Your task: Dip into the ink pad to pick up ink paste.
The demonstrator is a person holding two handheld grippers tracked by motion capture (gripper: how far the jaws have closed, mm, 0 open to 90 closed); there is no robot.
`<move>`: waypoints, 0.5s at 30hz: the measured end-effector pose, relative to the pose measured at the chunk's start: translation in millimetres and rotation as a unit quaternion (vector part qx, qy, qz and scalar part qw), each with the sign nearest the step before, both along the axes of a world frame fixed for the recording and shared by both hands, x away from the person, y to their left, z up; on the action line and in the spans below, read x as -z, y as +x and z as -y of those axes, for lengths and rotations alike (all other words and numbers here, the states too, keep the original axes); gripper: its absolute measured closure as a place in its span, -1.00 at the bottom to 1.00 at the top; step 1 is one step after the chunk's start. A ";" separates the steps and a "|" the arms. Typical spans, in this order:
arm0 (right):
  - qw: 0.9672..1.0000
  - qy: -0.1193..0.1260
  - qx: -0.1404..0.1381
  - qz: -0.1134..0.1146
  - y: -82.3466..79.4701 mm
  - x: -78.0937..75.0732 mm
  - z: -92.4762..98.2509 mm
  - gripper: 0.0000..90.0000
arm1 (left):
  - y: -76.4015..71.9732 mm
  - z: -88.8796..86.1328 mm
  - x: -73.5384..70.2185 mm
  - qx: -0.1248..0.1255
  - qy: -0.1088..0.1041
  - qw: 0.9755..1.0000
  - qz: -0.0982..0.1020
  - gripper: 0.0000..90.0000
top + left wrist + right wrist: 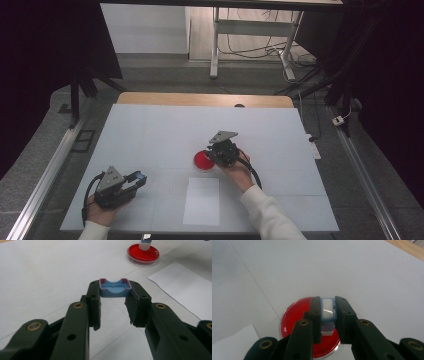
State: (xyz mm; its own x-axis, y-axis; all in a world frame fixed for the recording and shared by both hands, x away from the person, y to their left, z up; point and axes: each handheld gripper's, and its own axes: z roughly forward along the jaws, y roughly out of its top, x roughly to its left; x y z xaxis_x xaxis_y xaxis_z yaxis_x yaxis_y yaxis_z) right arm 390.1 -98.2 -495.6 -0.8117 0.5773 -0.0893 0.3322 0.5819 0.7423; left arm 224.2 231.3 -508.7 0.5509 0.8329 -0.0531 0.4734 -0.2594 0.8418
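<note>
A round red dish (pixel 201 162) lies mid-table, also in the left gripper view (pixel 143 254) and the right gripper view (pixel 293 318). My right gripper (pixel 214 158) (pixel 328 302) is shut on a small blue and white block (pixel 327 308), which it holds upright on or just above the dish; contact is hidden. The same block (pixel 145 245) stands at the dish's far rim. At the front left my left gripper (pixel 138 179) (pixel 115 291) is shut on a shallow blue cap with red edges (pixel 114 288) (pixel 142 176), just above the table.
A white sheet of paper (pixel 201 201) (pixel 185 287) lies near the front edge, between the two hands. The white mat (pixel 160 130) covers a wooden table (pixel 200 99). Metal rails (pixel 47 175) run along both sides; a stand and cables (pixel 260 47) lie beyond.
</note>
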 end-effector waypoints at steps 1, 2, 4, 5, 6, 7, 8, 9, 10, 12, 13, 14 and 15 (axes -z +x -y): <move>1.000 0.003 -0.001 -0.001 0.2 0.1 0.1 0.69 | 0.2 -0.3 0.1 0.001 0.000 1.000 -0.001 0.45; 1.000 0.003 -0.002 -0.001 0.7 -0.2 1.0 0.69 | 0.4 -0.5 0.1 0.000 0.000 1.000 -0.001 0.45; 1.000 0.013 -0.001 -0.004 1.0 -1.0 2.9 0.68 | 0.5 -1.0 0.0 0.000 -0.001 1.000 0.000 0.45; 1.000 0.015 0.001 -0.001 0.9 -2.0 3.7 0.68 | 0.4 -1.3 0.0 0.000 -0.001 1.000 0.000 0.45; 1.000 0.021 0.000 -0.001 1.1 -2.9 4.3 0.68 | 0.4 -1.4 0.0 -0.001 -0.001 1.000 0.000 0.45; 1.000 0.016 0.000 -0.002 1.0 -3.7 4.5 0.68 | 0.3 -1.4 0.1 -0.001 -0.001 1.000 0.000 0.45; 1.000 0.017 0.000 -0.002 0.7 -3.6 4.5 0.68 | 0.3 -1.5 0.1 -0.001 -0.001 1.000 0.000 0.45; 1.000 0.019 0.000 -0.002 0.5 -3.4 4.4 0.68 | 0.4 -1.5 0.1 -0.001 -0.001 1.000 0.000 0.45; 1.000 0.016 0.000 -0.002 0.4 -3.8 4.4 0.68 | 0.3 -1.5 0.1 -0.001 -0.001 1.000 0.000 0.45; 1.000 0.015 0.000 -0.002 0.8 -4.4 5.1 0.68 | 0.3 -1.3 0.0 -0.001 -0.001 1.000 0.000 0.45; 1.000 0.021 -0.003 -0.004 1.2 -4.1 5.6 0.68 | 0.4 -1.4 0.0 0.000 -0.001 1.000 0.000 0.45; 1.000 0.024 -0.002 -0.007 1.3 -4.6 6.4 0.68 | 0.5 -1.4 0.1 0.000 -0.001 1.000 0.000 0.45; 1.000 0.028 -0.002 -0.008 1.5 -4.9 7.3 0.68 | 0.6 -1.3 0.1 0.000 -0.001 1.000 0.000 0.45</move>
State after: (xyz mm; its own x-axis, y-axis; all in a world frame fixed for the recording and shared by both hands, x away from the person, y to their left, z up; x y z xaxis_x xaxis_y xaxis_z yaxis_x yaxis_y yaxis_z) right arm 391.6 -105.4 -490.7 -0.8148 0.5780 -0.0440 0.3419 0.5406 0.7687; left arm 224.8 232.5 -508.8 0.5509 0.8328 -0.0549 0.4739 -0.2580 0.8420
